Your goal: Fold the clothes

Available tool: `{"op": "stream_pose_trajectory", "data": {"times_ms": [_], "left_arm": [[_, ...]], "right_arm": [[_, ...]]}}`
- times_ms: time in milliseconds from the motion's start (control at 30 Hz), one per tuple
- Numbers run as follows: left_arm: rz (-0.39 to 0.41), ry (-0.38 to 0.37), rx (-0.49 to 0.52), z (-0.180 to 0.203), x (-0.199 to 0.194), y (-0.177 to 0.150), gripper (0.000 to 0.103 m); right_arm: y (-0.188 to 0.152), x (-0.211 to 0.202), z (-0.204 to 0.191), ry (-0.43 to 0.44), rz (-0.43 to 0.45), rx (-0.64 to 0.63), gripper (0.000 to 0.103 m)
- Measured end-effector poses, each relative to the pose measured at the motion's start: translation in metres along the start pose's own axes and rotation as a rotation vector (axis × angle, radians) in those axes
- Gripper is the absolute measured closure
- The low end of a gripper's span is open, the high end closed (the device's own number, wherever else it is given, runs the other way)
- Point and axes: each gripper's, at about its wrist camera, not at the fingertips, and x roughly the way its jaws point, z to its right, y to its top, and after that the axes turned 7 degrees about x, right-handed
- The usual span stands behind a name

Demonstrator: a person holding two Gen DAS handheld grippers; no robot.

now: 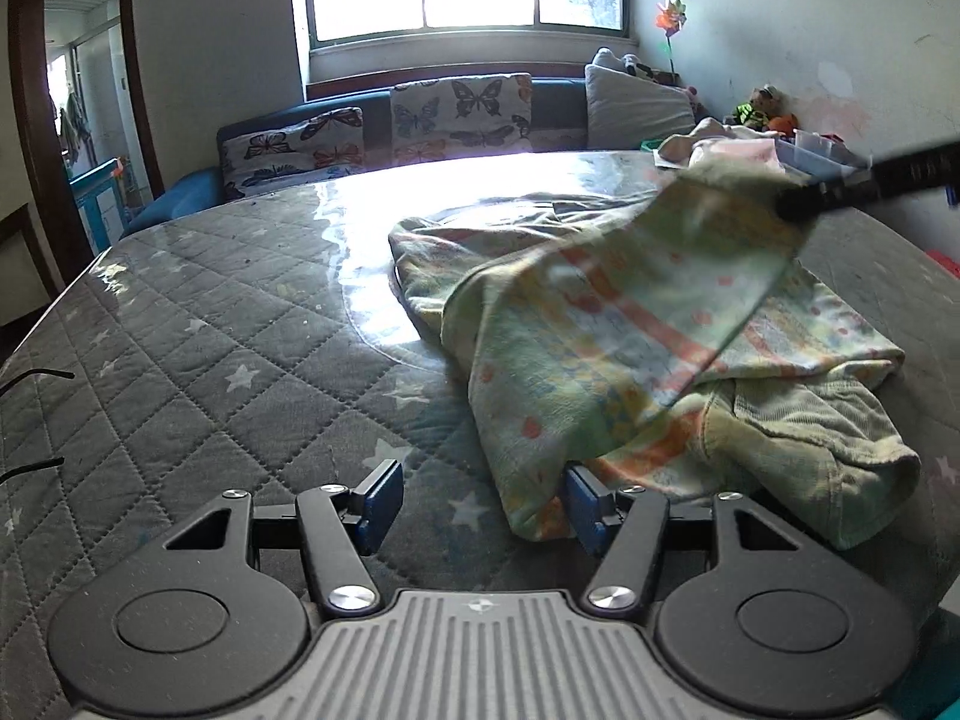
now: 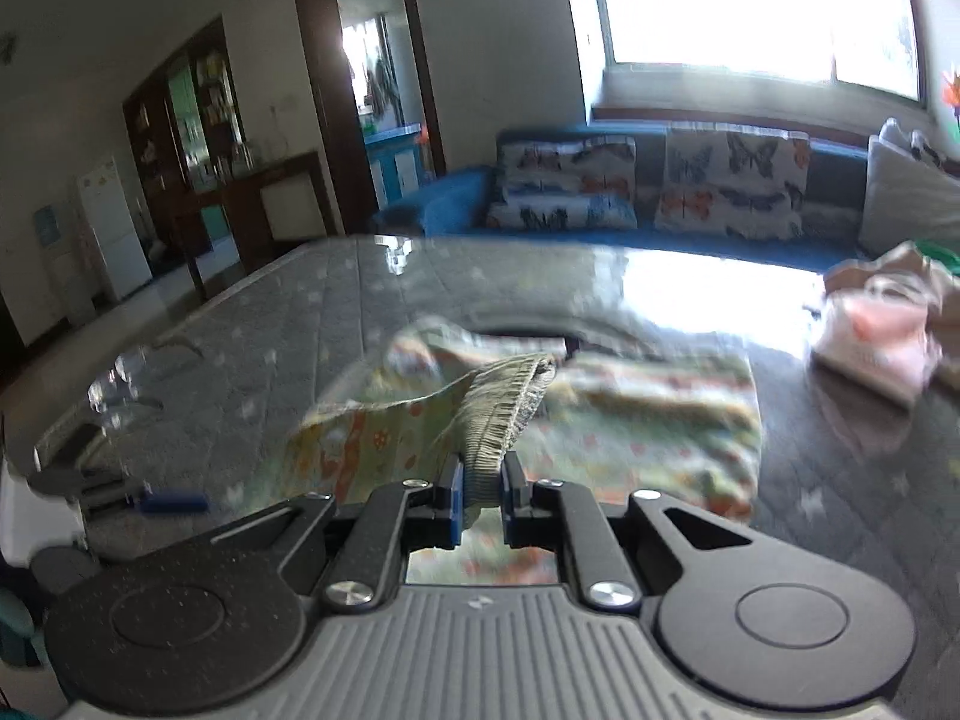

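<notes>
**What I'm not seeing clearly**

Motion is smearing the patterned garment (image 2: 648,414) across most of my right wrist view, so its print is washing out. In my left view, its lifted flap (image 1: 600,324) is blurring and covering my left gripper's (image 1: 480,504) right pad. My right gripper (image 1: 852,186) is running off the frame edge, its tip buried in cloth.

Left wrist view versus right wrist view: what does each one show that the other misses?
Only the left wrist view shows the open left gripper up close and the pinwheel by the window. Only the right wrist view shows the right gripper shut on the garment's ribbed cuff, and the white fridge. Both show the patterned garment on the quilted table.
</notes>
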Motion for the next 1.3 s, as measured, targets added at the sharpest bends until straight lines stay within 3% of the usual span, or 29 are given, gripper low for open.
{"op": "stream_pose_trajectory", "data": {"times_ms": [167, 233, 500, 600, 733, 967, 1133, 1300], "left_arm": [[-0.001, -0.04, 0.027, -0.005, -0.007, 0.005, 0.042], [0.0, -0.058, 0.037, -0.007, -0.011, 0.007, 0.042], [0.061, -0.11, 0.045, -0.017, -0.017, 0.037, 0.042], [0.088, -0.123, 0.039, -0.019, -0.011, 0.052, 0.048], [0.099, -0.166, 0.032, -0.015, 0.012, 0.069, 0.058], [0.073, -0.278, 0.022, -0.004, 0.046, 0.074, 0.058], [-0.023, -0.233, -0.017, -0.017, 0.067, 0.061, 0.058], [-0.033, -0.19, -0.027, -0.037, 0.06, 0.051, 0.061]], "right_arm": [[-0.019, 0.014, 0.014, -0.033, -0.091, 0.017, 0.091], [-0.023, 0.018, 0.016, -0.046, -0.126, 0.006, 0.086], [-0.01, 0.01, 0.024, -0.057, -0.063, 0.004, 0.085], [-0.005, 0.018, 0.02, -0.032, -0.046, -0.004, 0.085], [-0.004, 0.041, 0.015, -0.008, -0.06, -0.017, 0.085], [-0.01, 0.067, 0.013, 0.004, -0.106, -0.003, 0.085], [-0.014, 0.075, 0.017, -0.003, -0.13, 0.004, 0.084], [-0.014, 0.075, 0.022, -0.009, -0.137, 0.001, 0.084]]}}
